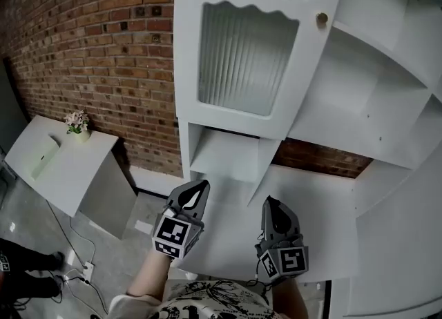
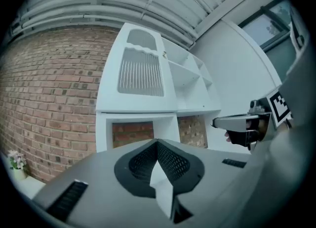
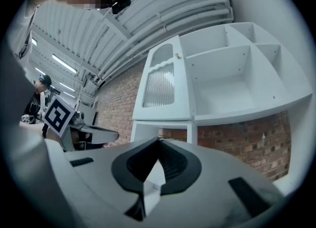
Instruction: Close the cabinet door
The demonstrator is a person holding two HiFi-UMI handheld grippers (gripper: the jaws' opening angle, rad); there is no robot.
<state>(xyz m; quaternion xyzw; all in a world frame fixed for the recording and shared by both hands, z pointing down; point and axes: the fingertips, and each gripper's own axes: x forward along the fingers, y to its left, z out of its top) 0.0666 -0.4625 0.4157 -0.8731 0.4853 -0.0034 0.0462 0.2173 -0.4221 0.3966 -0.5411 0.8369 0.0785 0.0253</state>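
Far left, a little flower pot (image 1: 77, 123) sat on a low white stand (image 1: 41, 155) by the brick wall (image 1: 103, 48). The door (image 1: 248, 55), ribbed glass with a knob (image 1: 321, 18) at its right edge, covered the left side of the cabinet (image 1: 183, 145) and looked pretty much flush. The left gripper (image 1: 200, 186) hung below it, jaws pressed together, nothing in them. The right gripper (image 1: 271, 202) was just beside it, also pinched closed and empty. Open shelves (image 1: 373, 83) filled the cabinet's right side.
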